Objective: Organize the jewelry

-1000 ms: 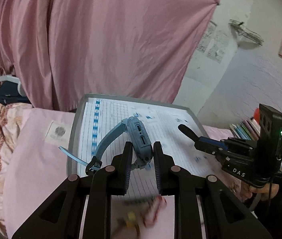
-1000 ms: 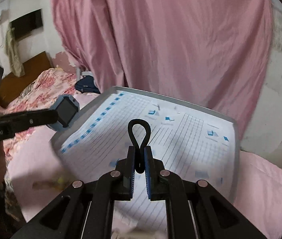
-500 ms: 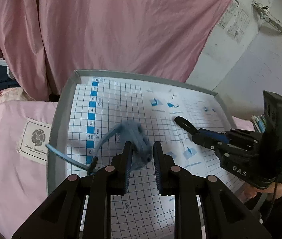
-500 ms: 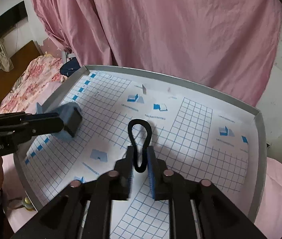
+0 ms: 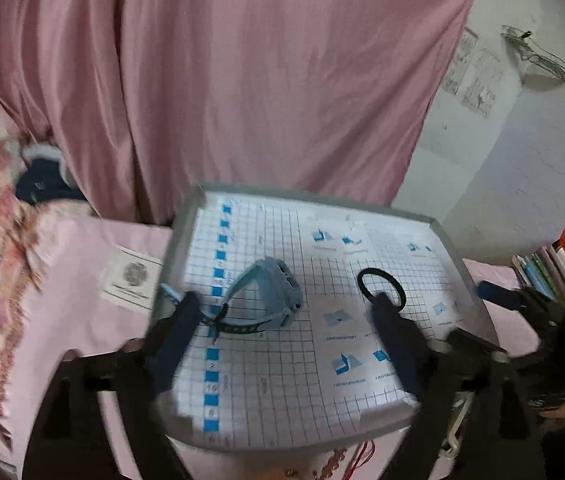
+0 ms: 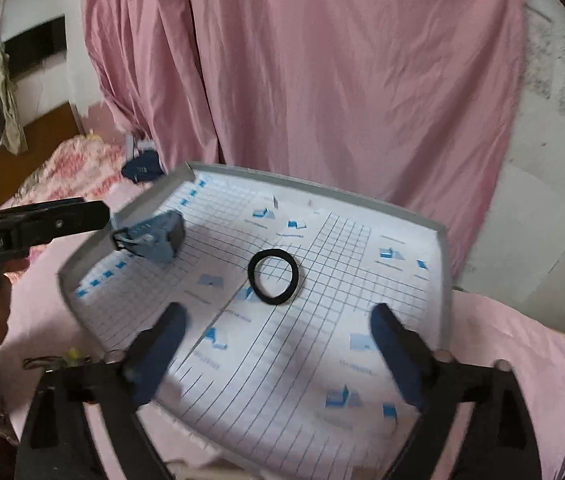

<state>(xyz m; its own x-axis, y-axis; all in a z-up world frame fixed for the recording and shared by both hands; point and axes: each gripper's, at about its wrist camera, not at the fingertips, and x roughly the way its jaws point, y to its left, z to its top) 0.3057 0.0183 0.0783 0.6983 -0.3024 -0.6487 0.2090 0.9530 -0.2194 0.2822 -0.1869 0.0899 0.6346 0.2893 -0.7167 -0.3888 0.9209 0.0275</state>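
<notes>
A light blue smartwatch [image 5: 266,300] [image 6: 154,236] lies on its side on the grid-lined grey tray [image 5: 302,196] [image 6: 322,192], toward the left part. A black hair tie [image 5: 382,284] [image 6: 274,276] lies flat near the tray's middle. My left gripper [image 5: 284,304] is open wide just behind the watch, holding nothing. My right gripper [image 6: 278,312] is open wide just behind the hair tie, with nothing in it. Each gripper shows at the edge of the other's view.
The tray rests on pink bedding [image 5: 82,320] in front of a pink curtain [image 5: 242,80]. Books [image 5: 542,272] stand at the right. Small beaded pieces [image 5: 330,468] [image 6: 70,356] lie off the tray's near edge. A floral blanket [image 6: 82,164] is at the left.
Both grippers have opened. The watch left the left fingers and the hair tie left the right fingers; both now lie on the tray. Both grippers have drawn back slightly.
</notes>
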